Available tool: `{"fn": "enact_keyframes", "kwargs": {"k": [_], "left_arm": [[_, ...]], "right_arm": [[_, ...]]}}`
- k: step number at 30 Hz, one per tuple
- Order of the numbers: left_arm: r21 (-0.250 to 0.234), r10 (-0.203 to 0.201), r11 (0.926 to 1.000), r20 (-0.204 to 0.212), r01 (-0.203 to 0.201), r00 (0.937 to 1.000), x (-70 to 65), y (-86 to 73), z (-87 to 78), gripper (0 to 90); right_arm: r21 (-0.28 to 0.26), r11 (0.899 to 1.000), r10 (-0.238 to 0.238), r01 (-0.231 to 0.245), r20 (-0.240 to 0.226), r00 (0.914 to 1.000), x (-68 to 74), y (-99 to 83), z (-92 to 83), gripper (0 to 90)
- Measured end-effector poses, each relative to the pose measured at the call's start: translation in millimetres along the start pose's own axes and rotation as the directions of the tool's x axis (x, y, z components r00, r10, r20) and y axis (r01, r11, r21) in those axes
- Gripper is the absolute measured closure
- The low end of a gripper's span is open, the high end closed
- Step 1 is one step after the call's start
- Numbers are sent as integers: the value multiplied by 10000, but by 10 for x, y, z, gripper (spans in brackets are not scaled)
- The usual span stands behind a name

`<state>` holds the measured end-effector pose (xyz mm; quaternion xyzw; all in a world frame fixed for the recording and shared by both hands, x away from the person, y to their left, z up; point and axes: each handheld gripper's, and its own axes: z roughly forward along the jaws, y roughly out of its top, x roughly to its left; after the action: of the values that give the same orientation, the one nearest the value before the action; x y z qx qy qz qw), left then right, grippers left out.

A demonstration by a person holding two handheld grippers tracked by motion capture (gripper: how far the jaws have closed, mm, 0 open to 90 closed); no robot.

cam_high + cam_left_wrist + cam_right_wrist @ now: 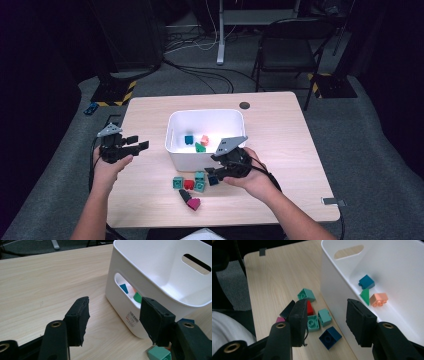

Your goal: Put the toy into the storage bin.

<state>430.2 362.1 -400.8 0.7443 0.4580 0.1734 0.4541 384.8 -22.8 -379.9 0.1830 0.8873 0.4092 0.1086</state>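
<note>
High view overhead; both claw views share the bin [206, 131] closely.

The white bin [130, 305] bears a small sticker [132, 318] whose print is too small to read.

Noted beyond my table's far edge: one black folding chair [292, 47], loose cables [200, 75] across grey carpet [380, 145].

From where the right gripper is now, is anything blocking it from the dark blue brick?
Nothing visible. The right gripper has open fingers, and the dark blue brick lies bare on the table beside the white bin.
</note>
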Motion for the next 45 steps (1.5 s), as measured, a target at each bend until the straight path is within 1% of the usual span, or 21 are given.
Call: {"fn": "enact_keyframes", "kwargs": {"k": [2, 3, 4, 7, 10, 11, 12, 14, 15, 16, 21, 22, 26, 27, 31, 35, 37, 38, 40, 41, 45], "left_arm": [[23, -14, 10000, 0, 14, 10000, 2, -1, 1, 405], [24, -12, 10000, -5, 13, 10000, 4, -1, 2, 405], [32, -10, 10000, -7, 10, 10000, 6, -1, 2, 405], [57, -11, 10000, -5, 11, 10000, 8, -2, 1, 405], [-33, -41, 10000, -22, 41, 10000, 5, -3, -3, 405], [-140, -49, 9999, -51, 49, 10000, 3, -6, 1, 405], [-102, -60, 9999, -45, 60, 10000, 2, -6, -3, 405], [-16, -36, 10000, -38, 36, 10000, 2, -4, -9, 405], [-23, -22, 10000, -44, 22, 10000, 1, -6, -9, 405], [-16, -16, 10000, -40, 16, 10000, 0, -6, -9, 405], [-3, -29, 10000, -47, 29, 10000, 1, -10, -6, 405], [52, -6, 10000, -45, 7, 10000, 3, -11, -7, 405], [86, 0, 10000, -18, 0, 10000, 1, -12, -2, 406], [74, -5, 10000, -16, 5, 10000, 1, -12, -4, 406], [70, -6, 10000, -42, 6, 10000, -6, -16, -11, 406], [59, -26, 10000, -87, 27, 10000, -9, -25, -24, 407], [52, 5, 10000, -101, -4, 9999, -5, -28, -34, 407], [54, -14, 10000, -94, 15, 10000, -5, -29, -39, 407], [30, -57, 10000, -100, 57, 9999, -6, -30, -51, 407], [-17, -60, 10000, -109, 60, 9999, -6, -33, -51, 407], [34, -61, 10000, -130, 61, 9999, 3, -38, -67, 407]], "right_arm": [[72, 10000, -55, 55, 46, 10000, 10, -65, 58, 514], [104, 9999, 105, -106, 40, 9999, 26, -113, 99, 514], [105, 9999, 70, -70, 44, 10000, 28, -135, 120, 514], [169, 9997, 190, -192, 121, 9997, 61, -224, 201, 513], [273, 9994, 211, -216, 166, 9996, 82, -310, 283, 511], [277, 9993, 243, -248, 181, 9995, 87, -332, 305, 510], [298, 9988, 393, -398, 149, 9991, 98, -369, 339, 509], [328, 9985, 441, -446, 155, 9989, 111, -427, 393, 509], [295, 9979, 580, -585, 155, 9982, 120, -453, 422, 509], [302, 9974, 649, -651, 72, 9979, 127, -487, 456, 509], [449, 9973, 589, -583, -120, 9982, 178, -578, 558, 509], [477, 9965, 690, -681, -174, 9975, 196, -591, 573, 509], [546, 9974, 499, -480, -353, 9981, 247, -628, 626, 511], [559, 9971, 542, -519, -403, 9977, 273, -633, 634, 511], [606, 9975, 403, -367, -584, 9975, 365, -637, 678, 517], [673, 9977, 4, 53, -844, 9964, 446, -626, 738, 533], [642, 9979, 33, 30, -966, 9953, 489, -619, 773, 533], [612, 9981, -40, 105, -1047, 9945, 496, -613, 789, 531], [556, 9984, 3, 58, -1095, 9940, 518, -603, 821, 524], [540, 9985, 149, -88, -1138, 9934, 535, -598, 838, 517], [419, 9991, 133, -77, -1364, 9906, 582, -573, 895, 502]]}}
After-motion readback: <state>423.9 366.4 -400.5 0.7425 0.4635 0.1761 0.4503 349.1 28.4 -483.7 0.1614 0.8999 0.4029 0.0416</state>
